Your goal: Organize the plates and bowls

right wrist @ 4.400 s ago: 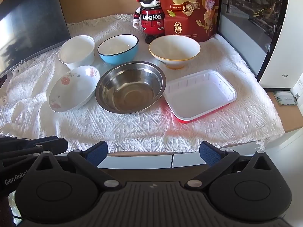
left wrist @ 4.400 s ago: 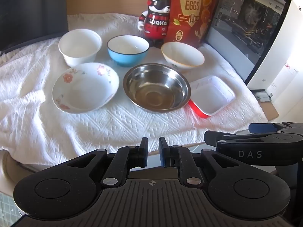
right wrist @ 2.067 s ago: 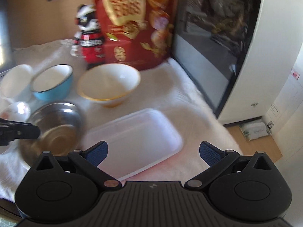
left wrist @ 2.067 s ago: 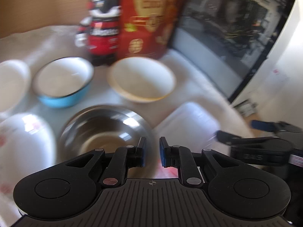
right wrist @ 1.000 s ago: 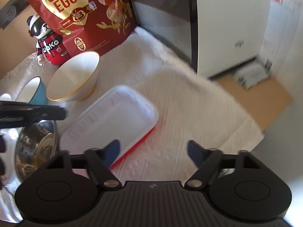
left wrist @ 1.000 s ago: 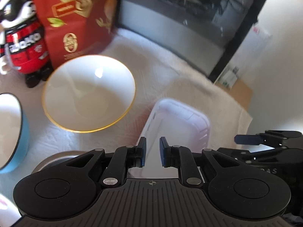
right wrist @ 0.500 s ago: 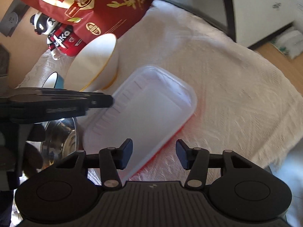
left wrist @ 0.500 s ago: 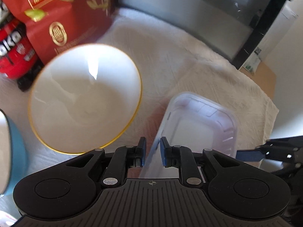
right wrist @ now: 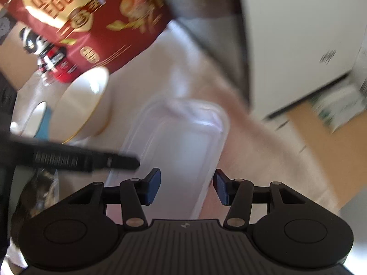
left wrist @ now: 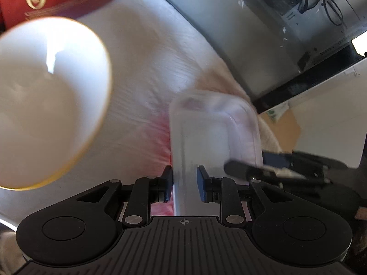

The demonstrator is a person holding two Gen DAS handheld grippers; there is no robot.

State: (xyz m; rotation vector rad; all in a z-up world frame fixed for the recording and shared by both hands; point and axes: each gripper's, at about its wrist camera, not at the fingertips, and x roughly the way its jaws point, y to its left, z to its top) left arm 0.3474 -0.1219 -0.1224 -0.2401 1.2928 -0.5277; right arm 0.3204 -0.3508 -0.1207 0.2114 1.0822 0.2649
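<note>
White tray (left wrist: 213,133) with a red underside lies on the pale cloth (left wrist: 146,68) over the tabletop, beside the gold-rimmed bowl (left wrist: 45,96). The left tool (left wrist: 183,183) has just been opening; its narrow gap straddles the tray's near-left rim without pressing. The right tool (right wrist: 187,186) stands moderately apart over the tray's right edge, gripping nothing.
</note>
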